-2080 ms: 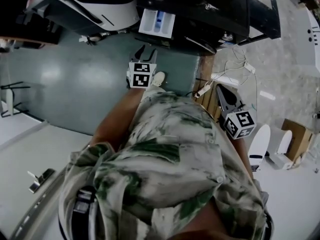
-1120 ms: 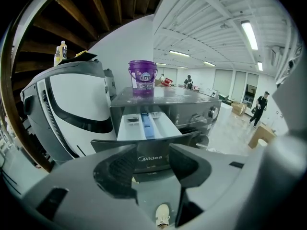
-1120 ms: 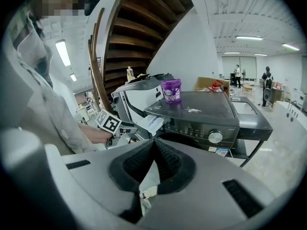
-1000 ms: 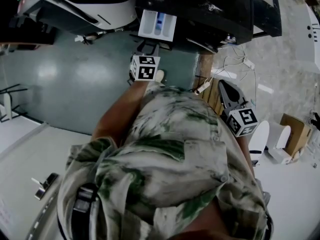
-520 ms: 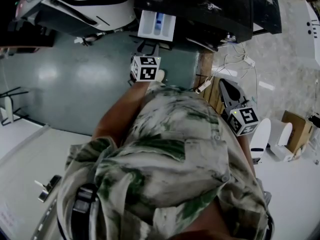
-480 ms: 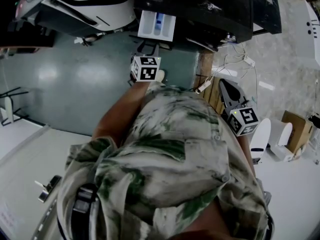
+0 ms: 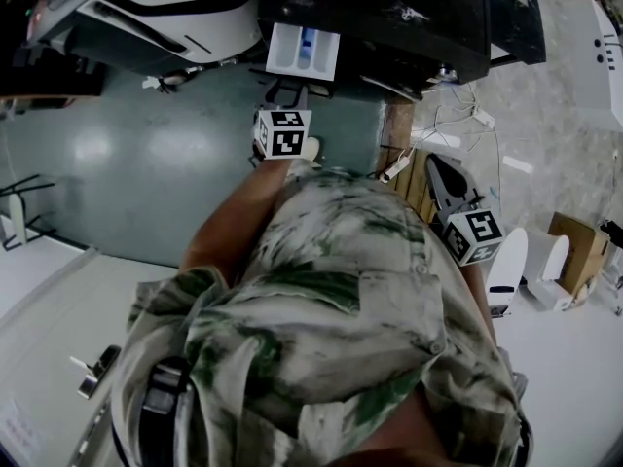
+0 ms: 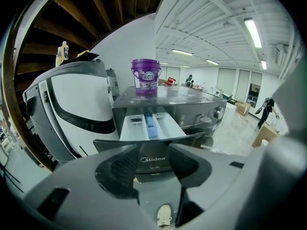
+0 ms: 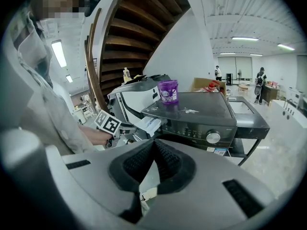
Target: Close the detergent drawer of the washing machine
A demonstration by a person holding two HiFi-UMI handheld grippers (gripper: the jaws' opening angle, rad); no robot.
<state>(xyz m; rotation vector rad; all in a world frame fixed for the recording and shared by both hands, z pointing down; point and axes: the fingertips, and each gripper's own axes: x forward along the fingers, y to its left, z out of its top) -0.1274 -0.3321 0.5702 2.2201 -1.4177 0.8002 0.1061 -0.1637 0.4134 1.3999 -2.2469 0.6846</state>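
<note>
The dark washing machine [image 7: 389, 17] stands ahead of me, and its light detergent drawer [image 7: 303, 50] is pulled out. In the left gripper view the drawer [image 8: 151, 127] shows a blue insert, with its dark front panel just beyond my jaws. My left gripper [image 8: 153, 153] is open and empty right in front of that panel; from the head view it [image 7: 288, 89] sits just below the drawer. My right gripper [image 7: 431, 166] hangs further right, away from the machine, shut [image 9: 154, 143] on nothing. The right gripper view shows the drawer [image 9: 149, 124] from the side.
A purple bucket [image 8: 145, 76] stands on top of the washer. A white and grey machine [image 8: 72, 114] stands to its left. Cables and a wooden pallet [image 7: 404, 163] lie by the right side, a cardboard box [image 7: 569, 251] further right. A staircase [image 9: 139, 28] rises behind.
My left gripper has risen toward the drawer front since two seconds ago and has barely moved in the last second. The right gripper stays about where it was. The drawer is still out.
</note>
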